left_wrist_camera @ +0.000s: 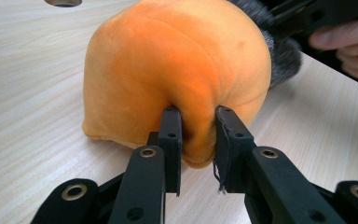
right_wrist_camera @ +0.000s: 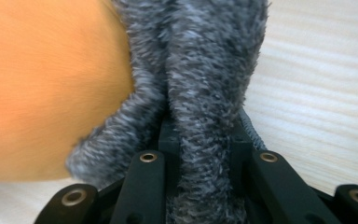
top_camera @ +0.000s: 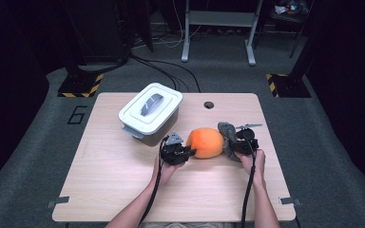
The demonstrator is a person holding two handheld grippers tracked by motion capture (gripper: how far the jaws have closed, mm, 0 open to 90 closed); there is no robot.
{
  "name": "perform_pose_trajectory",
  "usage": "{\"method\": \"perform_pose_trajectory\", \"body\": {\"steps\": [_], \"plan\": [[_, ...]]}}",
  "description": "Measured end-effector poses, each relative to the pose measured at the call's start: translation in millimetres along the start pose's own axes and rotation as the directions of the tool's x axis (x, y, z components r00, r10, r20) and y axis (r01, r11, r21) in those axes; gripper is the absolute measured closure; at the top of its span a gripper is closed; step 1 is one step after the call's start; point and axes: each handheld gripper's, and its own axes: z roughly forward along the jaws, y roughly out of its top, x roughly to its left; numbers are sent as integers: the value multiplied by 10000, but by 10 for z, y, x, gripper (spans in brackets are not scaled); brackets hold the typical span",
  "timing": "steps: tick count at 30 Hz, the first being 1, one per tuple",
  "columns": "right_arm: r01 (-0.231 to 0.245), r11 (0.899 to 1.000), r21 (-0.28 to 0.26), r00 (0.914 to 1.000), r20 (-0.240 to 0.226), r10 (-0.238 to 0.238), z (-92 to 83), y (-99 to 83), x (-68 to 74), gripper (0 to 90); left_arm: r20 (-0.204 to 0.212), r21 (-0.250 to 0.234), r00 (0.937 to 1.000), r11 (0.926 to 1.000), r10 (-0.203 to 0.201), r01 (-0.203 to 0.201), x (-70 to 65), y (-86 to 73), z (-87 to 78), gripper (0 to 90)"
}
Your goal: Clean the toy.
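The left gripper (top_camera: 186, 153) was found clamped on a fold of the orange plush toy (top_camera: 205, 142). In the left gripper view, a bulge of orange fabric (left_wrist_camera: 196, 140) was pinched between the two black jaws, with the rest of the toy's rounded body rising directly ahead of and above the jaw tips. The toy rested on the wooden table (top_camera: 114, 180), its lower edge in contact with the surface just ahead of the jaws.

The right gripper (top_camera: 240, 142) was closed on the grey fuzzy part (top_camera: 227, 135) of the same toy. In the right gripper view, a thick strand of grey pile (right_wrist_camera: 205, 140) ran straight up between the jaws, pressed on both sides, and the orange body (right_wrist_camera: 46, 84) lay immediately to the left of that strand, touching it. Bare table (right_wrist_camera: 317, 93) showed to the right of the jaws.

From the high view, the toy lay between the two grippers, each gripper at one end of it. A white lidded container (top_camera: 150, 112) stood beyond the left gripper, near but apart from the toy. The person's hands (top_camera: 253, 164) held both grippers from the near side.
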Motion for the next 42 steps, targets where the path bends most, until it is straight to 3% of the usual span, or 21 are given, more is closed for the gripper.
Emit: {"method": "perform_pose_trajectory", "body": {"steps": [4,8,12,14,19,23,26,29,31,33,34,36,38,42], "plan": [[25,9972,-750,9975,-706,-78,-277,58,10,741,-34,-27,9999,9999,122,-122,-9,5,-1,743],[338,9905,-1335,9920,-1162,-495,-524,154,172,741,-77,-37,9999,9999,131,-131,-23,10,0,743],[752,9816,-1753,9791,-1733,-1060,-653,241,392,741,-150,-37,9995,9996,284,-285,-45,24,5,743],[926,9796,-1783,9753,-1817,-1253,-664,270,488,740,-112,35,9991,9991,412,-412,-52,31,3,742],[1252,9773,-1708,9550,-2464,-1654,-551,334,695,740,-96,-2,9991,9992,404,-404,-63,34,7,742],[1216,9831,-1367,9502,-2703,-1551,-358,335,770,738,-88,15,9995,9995,301,-301,-60,29,9,742],[1490,9796,-1349,9562,-2326,-1775,-287,316,830,739,-115,73,9991,9992,398,-397,-52,27,10,742],[2024,9704,-1314,9649,-1425,-2206,-279,304,899,742,-147,72,9990,9991,430,-429,-62,27,14,742],[2431,9610,-1319,9623,-920,-2561,-271,294,917,746,-138,70,9988,9988,478,-477,-64,26,20,743],[2309,9643,-1299,9679,-706,-2413,-275,282,935,749,-81,65,9992,9992,385,-385,-65,24,20,742],[2501,9594,-1302,9652,-442,-2577,-272,275,927,750,-91,66,9990,9990,435,-434,-63,24,21,743],[2356,9633,-1287,9692,-420,-2427,-279,263,909,751,-93,72,9984,9984,558,-558,-62,27,22,743],[2415,9616,-1303,9699,10,-2435,-280,253,876,753,-75,70,9985,9985,546,-545,-64,26,22,743],[2160,9676,-1305,9761,38,-2173,-292,225,773,753,-30,82,9987,9987,511,-510,-59,23,22,743]]}}
